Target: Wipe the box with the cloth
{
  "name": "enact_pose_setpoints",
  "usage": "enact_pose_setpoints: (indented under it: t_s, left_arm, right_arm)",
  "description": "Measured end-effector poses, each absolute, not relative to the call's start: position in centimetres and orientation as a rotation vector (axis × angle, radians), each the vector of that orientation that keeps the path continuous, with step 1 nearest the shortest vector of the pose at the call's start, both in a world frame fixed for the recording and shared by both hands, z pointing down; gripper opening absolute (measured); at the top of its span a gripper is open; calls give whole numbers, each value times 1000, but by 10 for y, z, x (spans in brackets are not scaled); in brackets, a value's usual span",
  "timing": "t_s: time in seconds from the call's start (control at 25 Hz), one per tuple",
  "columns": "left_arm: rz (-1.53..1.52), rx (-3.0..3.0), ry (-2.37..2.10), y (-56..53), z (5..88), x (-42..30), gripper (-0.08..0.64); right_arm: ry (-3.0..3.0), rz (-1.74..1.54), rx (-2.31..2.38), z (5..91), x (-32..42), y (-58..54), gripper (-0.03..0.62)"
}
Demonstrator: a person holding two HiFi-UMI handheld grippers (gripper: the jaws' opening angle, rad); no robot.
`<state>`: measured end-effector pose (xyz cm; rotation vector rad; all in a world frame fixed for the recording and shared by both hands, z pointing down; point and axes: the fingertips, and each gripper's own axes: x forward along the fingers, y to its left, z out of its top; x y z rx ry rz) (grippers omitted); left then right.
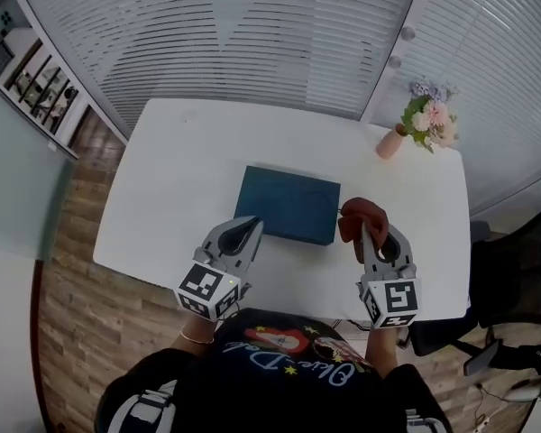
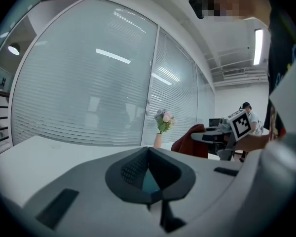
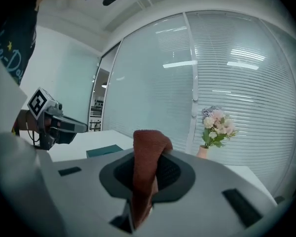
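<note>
A flat dark teal box (image 1: 287, 204) lies in the middle of the white table (image 1: 171, 179). My right gripper (image 1: 364, 230) is shut on a rust-red cloth (image 1: 361, 216), held above the table just right of the box. In the right gripper view the cloth (image 3: 147, 164) is pinched between the jaws and the box (image 3: 104, 150) shows at left. My left gripper (image 1: 252, 226) hovers over the box's near left corner with its jaws closed and nothing in them. The left gripper view shows a sliver of teal box (image 2: 150, 183) past the jaws, and the cloth (image 2: 191, 141) to the right.
A small pink vase of flowers (image 1: 424, 123) stands at the table's far right corner. Frosted glass walls with blinds run behind the table. A black office chair (image 1: 514, 278) is at the right. Wooden floor (image 1: 81, 287) shows at left.
</note>
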<state>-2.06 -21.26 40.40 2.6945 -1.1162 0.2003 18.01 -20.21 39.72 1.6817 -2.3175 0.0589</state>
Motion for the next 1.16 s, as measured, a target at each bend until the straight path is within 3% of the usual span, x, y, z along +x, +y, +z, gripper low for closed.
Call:
enact_pose_setpoints:
  t_s: [1.16]
  left_arm:
    - [234,2684,-1179,-208,397,-38,3]
  right_arm:
    - [-2500,220,1649,397,158,-200,35]
